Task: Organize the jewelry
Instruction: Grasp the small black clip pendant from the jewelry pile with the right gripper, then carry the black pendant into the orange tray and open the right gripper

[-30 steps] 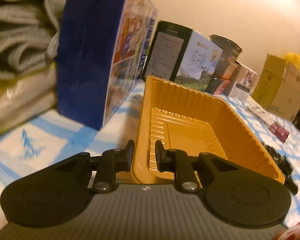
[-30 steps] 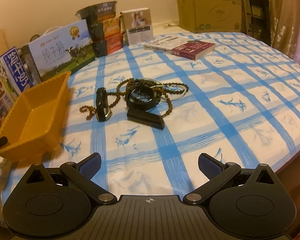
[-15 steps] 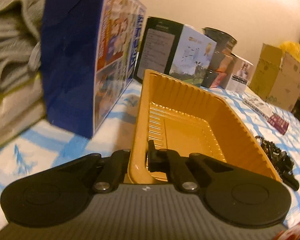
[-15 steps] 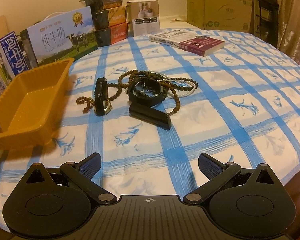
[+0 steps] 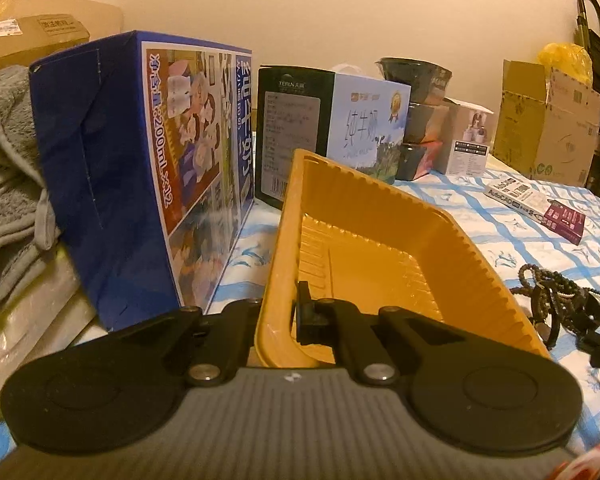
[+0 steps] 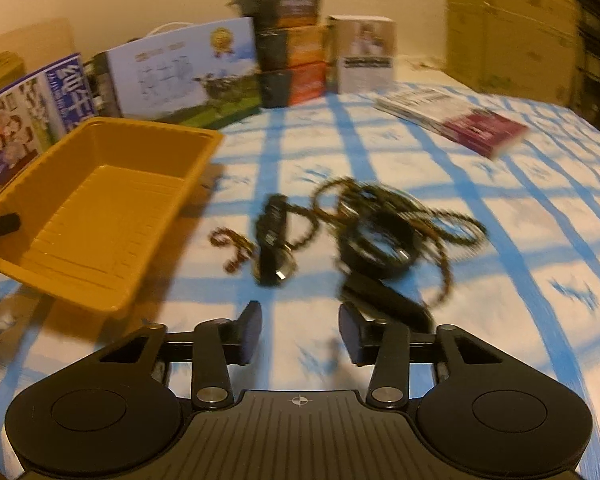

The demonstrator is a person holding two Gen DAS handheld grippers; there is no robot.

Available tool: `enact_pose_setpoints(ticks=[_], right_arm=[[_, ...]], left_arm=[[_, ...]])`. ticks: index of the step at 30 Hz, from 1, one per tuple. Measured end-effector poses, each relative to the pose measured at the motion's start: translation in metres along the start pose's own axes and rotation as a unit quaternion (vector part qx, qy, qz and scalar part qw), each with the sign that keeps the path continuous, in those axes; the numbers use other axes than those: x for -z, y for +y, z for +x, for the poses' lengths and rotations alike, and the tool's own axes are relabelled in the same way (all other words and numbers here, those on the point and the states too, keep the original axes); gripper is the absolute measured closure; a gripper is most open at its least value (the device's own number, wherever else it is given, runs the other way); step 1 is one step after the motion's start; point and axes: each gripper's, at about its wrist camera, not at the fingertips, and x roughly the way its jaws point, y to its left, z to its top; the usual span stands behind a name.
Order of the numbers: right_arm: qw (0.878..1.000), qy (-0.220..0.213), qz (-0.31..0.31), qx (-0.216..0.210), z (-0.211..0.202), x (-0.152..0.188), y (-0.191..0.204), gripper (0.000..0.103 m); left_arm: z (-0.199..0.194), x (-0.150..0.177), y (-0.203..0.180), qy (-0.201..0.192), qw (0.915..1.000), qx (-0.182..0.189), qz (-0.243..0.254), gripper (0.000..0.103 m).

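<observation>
orange plastic tray (image 5: 380,248) sits on the blue-checked cloth (image 6: 540,240), and my left gripper (image 5: 278,304) is clamped on its near wall, one finger outside, the other inside. in the right wrist view the tray's near end looks lifted a bit off the cloth, shadow under it, w/ the left fingertip showing at its rim.

my right gripper (image 6: 300,330) hangs over the cloth just short of the jewelry, fingers partly spread w/ a clear gap btwn them, holding nothing. pic is blurry on that side.

jewelry lies in a loose tangle right of the tray, apart from it: a brown bead strand (image 6: 444,224) looping around, a dark watch (image 6: 274,248) on its left side, a black bangle (image 6: 380,248) in the middle, and a black bar-shaped piece (image 6: 384,306) nearest my right gripper. can't tell what that bar is.

behind the tray stand a blue carton (image 5: 148,168) and a milk box (image 5: 364,120), then stacked dark bowls (image 6: 288,40). a book (image 6: 460,120) lies farther right on the cloth, cardboard boxes (image 5: 548,120) behind it. grey towels (image 5: 8,184) are piled at far left.
</observation>
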Motion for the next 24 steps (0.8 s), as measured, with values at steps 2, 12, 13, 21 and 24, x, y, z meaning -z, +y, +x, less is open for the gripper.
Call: enact_pose_setpoints(ticks=[2, 12, 13, 21, 24], right_arm=[[1.0, -0.007, -0.014, -0.005, 0.01, -0.007, 0.007, 0.062], [0.999, 0.006, -0.037, 0.009, 0.065, -0.039, 0.02, 0.069], [0.999, 0.008, -0.038, 0.012, 0.068, -0.04, 0.02, 0.075], [0.999, 0.004, -0.033, 0.01, 0.067, -0.043, 0.015, 0.087], [1.0, -0.005, -0.03, 0.005, 0.058, -0.05, 0.016, 0.087]], left_arm=[[0.004, -0.003, 0.001, 0.0, 1.0, 0.0, 0.003, 0.099], [0.01, -0.011, -0.001, 0.002, 0.9997, 0.002, 0.022, 0.099], [0.009, -0.011, -0.001, 0.003, 0.9997, 0.002, 0.024, 0.099], [0.008, -0.014, 0.0, 0.004, 0.9996, 0.013, 0.026, 0.099], [0.009, -0.015, 0.001, 0.004, 0.9995, 0.015, 0.026, 0.099]])
